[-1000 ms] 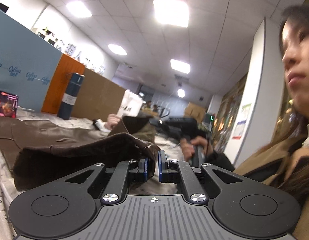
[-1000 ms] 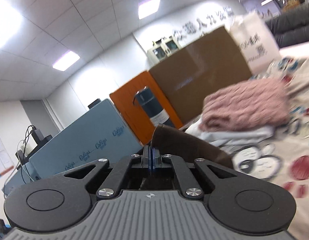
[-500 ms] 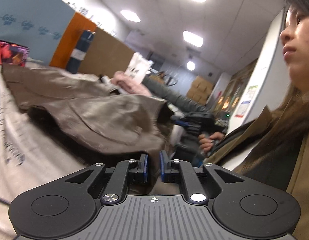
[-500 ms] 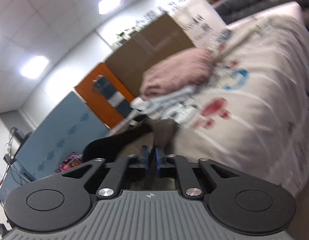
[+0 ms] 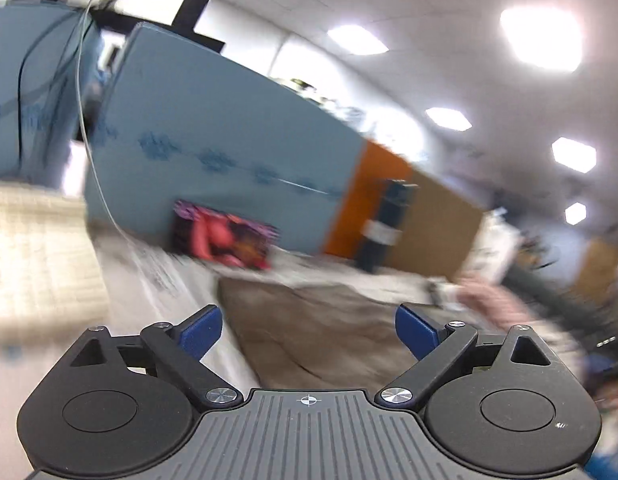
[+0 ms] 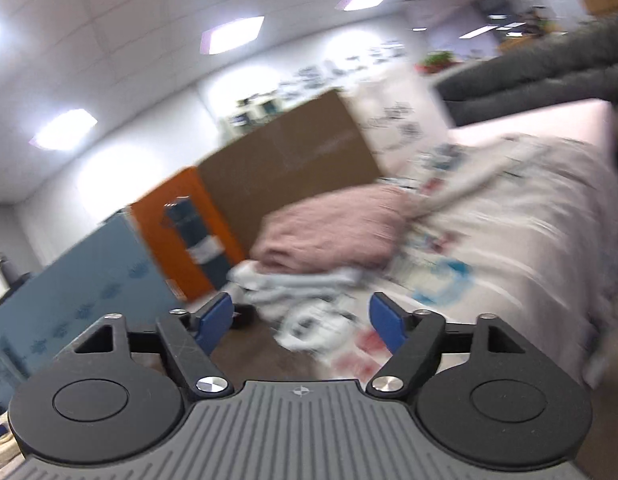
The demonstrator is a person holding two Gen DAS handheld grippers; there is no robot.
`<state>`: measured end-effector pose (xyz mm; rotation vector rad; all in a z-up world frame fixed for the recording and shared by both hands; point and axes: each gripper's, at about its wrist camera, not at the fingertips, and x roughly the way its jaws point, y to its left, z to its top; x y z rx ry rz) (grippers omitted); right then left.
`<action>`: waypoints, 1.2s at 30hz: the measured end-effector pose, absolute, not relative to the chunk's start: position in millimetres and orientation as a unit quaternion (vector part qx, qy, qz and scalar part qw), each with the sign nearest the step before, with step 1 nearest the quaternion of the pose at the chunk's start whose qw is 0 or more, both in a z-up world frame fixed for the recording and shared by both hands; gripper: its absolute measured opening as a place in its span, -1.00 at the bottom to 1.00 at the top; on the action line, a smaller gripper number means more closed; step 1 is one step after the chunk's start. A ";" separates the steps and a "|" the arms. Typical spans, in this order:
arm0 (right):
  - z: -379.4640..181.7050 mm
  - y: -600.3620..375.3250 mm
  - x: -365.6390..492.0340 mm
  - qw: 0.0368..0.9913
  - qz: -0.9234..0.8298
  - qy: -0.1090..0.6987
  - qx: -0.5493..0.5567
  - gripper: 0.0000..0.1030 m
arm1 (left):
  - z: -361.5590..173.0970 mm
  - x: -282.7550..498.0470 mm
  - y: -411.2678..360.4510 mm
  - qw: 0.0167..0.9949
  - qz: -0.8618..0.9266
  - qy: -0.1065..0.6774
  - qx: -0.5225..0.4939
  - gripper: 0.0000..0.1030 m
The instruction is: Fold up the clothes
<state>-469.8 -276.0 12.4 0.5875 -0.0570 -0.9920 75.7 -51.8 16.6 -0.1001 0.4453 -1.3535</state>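
Note:
A brown garment (image 5: 321, 320) lies flat on the patterned bed sheet, just beyond my left gripper (image 5: 308, 330), which is open and empty above its near edge. In the right wrist view a dark brown edge of the garment (image 6: 257, 344) shows between the fingers of my right gripper (image 6: 301, 320), which is open and empty. Both views are blurred by motion.
A folded pink sweater (image 6: 333, 228) lies on white folded clothes (image 6: 297, 280) on the bed sheet (image 6: 509, 220). A blue panel (image 5: 229, 152), an orange board (image 5: 361, 204), a brown board (image 6: 293, 160), a dark cylinder (image 5: 385, 224) and a pink box (image 5: 225, 240) stand behind.
Both grippers have opened and let go of the brown garment, which now lies flat on the bed. Both cameras have swung, the left one away from the person.

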 end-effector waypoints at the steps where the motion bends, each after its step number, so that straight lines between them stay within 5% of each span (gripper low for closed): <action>1: 17.6 -287.7 -460.3 0.850 -0.451 -0.018 0.273 0.62 | 16.0 79.7 -66.4 0.763 -0.613 0.200 -0.030 0.86; 12: 12.0 -436.7 -335.9 0.889 -0.324 0.165 0.279 0.78 | -6.8 114.2 -136.8 0.803 -0.552 0.224 -0.026 1.00; 22: -35.8 -491.6 -296.1 0.870 -0.267 0.194 0.367 0.78 | -25.4 138.5 -195.0 0.749 -0.579 0.321 -0.019 0.97; 25: -39.3 -494.4 -287.9 0.867 -0.271 0.195 0.371 0.73 | -27.6 131.4 -206.7 0.758 -0.568 0.320 0.011 0.83; 27: -39.7 -493.3 -280.5 0.866 -0.281 0.199 0.362 0.71 | -27.4 124.6 -212.3 0.767 -0.561 0.311 0.035 0.44; 30: -40.0 -488.0 -269.5 0.866 -0.303 0.205 0.340 0.29 | -23.1 111.4 -214.5 0.776 -0.559 0.284 0.060 0.00; 32: -40.6 -486.1 -264.9 0.867 -0.307 0.214 0.330 -0.30 | -18.7 101.4 -213.7 0.781 -0.562 0.262 0.073 -0.50; 36: -32.5 -475.4 -258.7 0.888 -0.295 0.213 0.282 -0.73 | -9.8 81.5 -212.0 0.788 -0.567 0.217 0.099 -0.69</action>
